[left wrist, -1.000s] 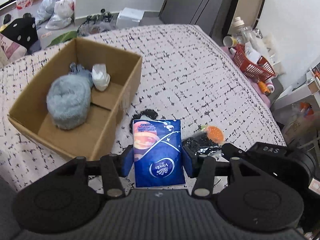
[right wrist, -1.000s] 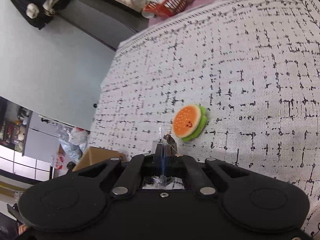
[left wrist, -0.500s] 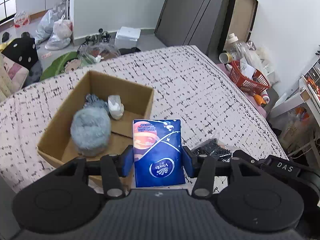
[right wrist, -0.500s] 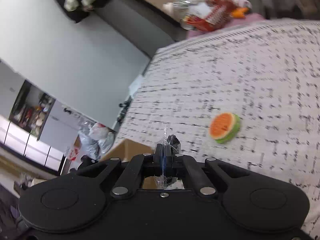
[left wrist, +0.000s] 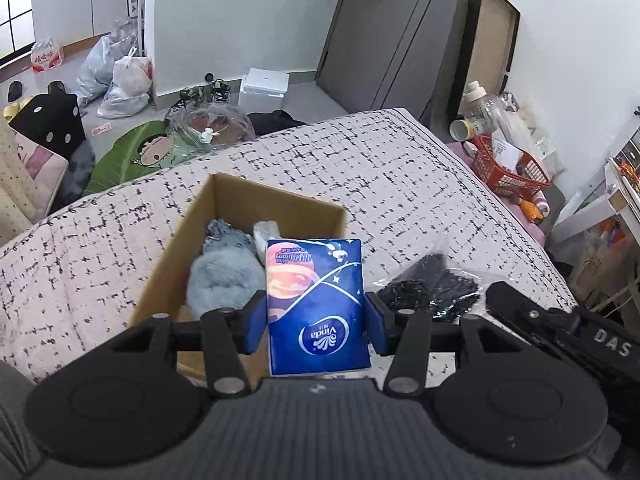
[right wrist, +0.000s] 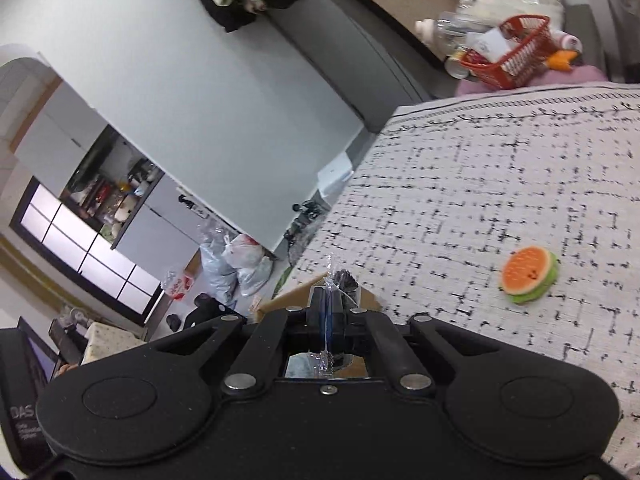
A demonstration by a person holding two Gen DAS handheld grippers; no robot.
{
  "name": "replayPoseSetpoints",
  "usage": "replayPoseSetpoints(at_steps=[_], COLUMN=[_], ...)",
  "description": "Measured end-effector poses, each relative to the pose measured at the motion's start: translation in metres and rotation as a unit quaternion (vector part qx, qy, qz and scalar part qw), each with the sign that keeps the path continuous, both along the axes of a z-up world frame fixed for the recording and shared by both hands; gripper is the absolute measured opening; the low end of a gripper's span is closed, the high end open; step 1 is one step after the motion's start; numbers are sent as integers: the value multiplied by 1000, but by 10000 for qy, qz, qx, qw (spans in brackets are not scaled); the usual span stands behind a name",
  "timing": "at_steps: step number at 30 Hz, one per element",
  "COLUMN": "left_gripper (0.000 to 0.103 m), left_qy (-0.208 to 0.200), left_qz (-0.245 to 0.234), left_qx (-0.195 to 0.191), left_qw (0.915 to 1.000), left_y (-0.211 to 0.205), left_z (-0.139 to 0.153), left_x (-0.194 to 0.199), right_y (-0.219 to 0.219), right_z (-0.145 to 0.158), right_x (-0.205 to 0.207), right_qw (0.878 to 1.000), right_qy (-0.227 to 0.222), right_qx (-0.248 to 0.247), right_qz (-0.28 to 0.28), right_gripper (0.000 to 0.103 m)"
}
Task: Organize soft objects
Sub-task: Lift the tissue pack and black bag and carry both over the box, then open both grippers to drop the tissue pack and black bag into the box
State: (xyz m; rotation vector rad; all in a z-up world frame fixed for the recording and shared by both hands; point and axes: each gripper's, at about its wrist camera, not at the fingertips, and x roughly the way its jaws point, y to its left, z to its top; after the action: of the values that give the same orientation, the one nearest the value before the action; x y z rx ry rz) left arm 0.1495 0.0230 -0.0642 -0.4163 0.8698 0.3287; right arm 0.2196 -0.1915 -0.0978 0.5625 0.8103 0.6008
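Note:
My left gripper (left wrist: 316,316) is shut on a blue Vinda tissue pack (left wrist: 316,280), held upright over the near right corner of an open cardboard box (left wrist: 240,196). In the box lie a grey-blue fluffy bundle (left wrist: 222,284), a bluish cloth (left wrist: 224,232) and a small white pouch (left wrist: 266,230). My right gripper (right wrist: 329,300) is shut on the edge of a clear plastic bag (right wrist: 332,276) with a black item inside; the bag (left wrist: 432,288) hangs right of the tissue pack. A burger plush (right wrist: 528,276) lies on the bedspread to the right.
The box sits on a white bedspread (left wrist: 400,184) with black dashes. A red basket (left wrist: 508,168) and bottles stand past the bed's far right edge. Plastic bags (left wrist: 120,80), shoes and a white box (left wrist: 264,84) lie on the floor beyond the bed.
Both grippers have risen. The tissue pack has come from beside the box to over its corner. The right gripper rolled, so the burger plush slid to the right of its view.

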Motion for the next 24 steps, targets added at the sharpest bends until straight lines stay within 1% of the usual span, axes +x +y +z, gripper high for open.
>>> replayPoseSetpoints(at_steps=[7,12,24], left_gripper=[50,50,50], left_qy=[61,142,341], left_qz=[8,48,313], left_qx=[43,34,-87], left_qw=[10000,9999,9989], left_y=[20,33,71], left_z=[-5,-13,-37], left_x=[1,0,-6], right_y=[15,29,70], right_z=[5,4,0], right_x=[-1,0,-5], right_qw=[9999,9996,9976], right_qy=[-121,-150,-218], right_qx=[13,-99,-419], right_qz=[95,195,514], right_gripper=[0,0,0])
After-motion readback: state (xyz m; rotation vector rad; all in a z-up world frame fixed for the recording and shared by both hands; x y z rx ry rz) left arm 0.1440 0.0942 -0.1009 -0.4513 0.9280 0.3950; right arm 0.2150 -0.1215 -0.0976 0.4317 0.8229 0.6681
